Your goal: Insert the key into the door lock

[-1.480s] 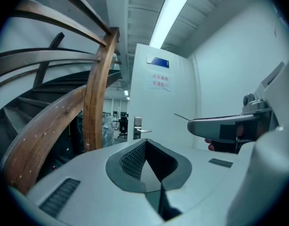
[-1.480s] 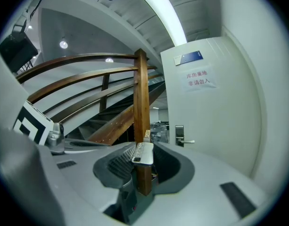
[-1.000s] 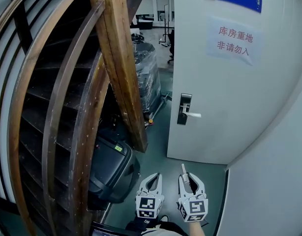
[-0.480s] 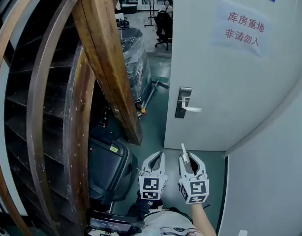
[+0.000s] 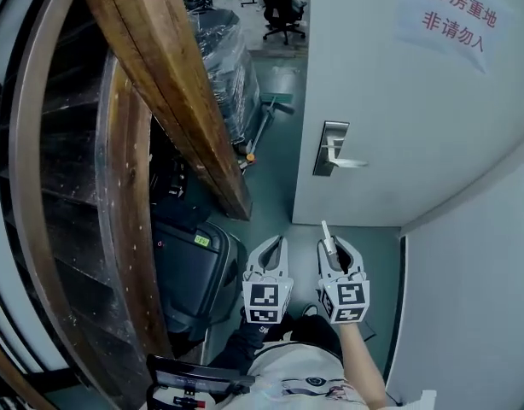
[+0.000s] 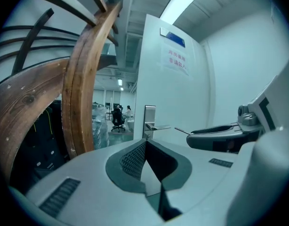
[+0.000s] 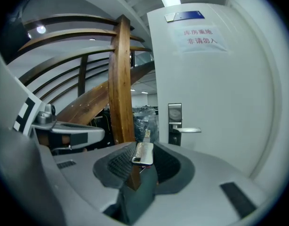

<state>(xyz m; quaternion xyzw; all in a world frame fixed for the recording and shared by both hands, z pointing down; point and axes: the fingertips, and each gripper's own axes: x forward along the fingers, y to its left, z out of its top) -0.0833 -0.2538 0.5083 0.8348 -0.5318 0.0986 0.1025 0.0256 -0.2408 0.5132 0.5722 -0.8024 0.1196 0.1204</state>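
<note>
Pinching key [image 7: 143, 152] by its head in right gripper [image 5: 334, 244], blade aimed at lock [image 5: 331, 148] well apart; probably light, stiff, slick metal, best gripped flat on the head; left gripper [image 5: 270, 248] pressed together, empty

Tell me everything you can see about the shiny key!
The small silver metal key has a flat, oblong head and a thin blade. The right gripper has its jaws shut on the head, so the blade sticks out forward past the jaws, toward the white door. The key touches only the jaws and is well short of the door's metal lock plate.
</note>
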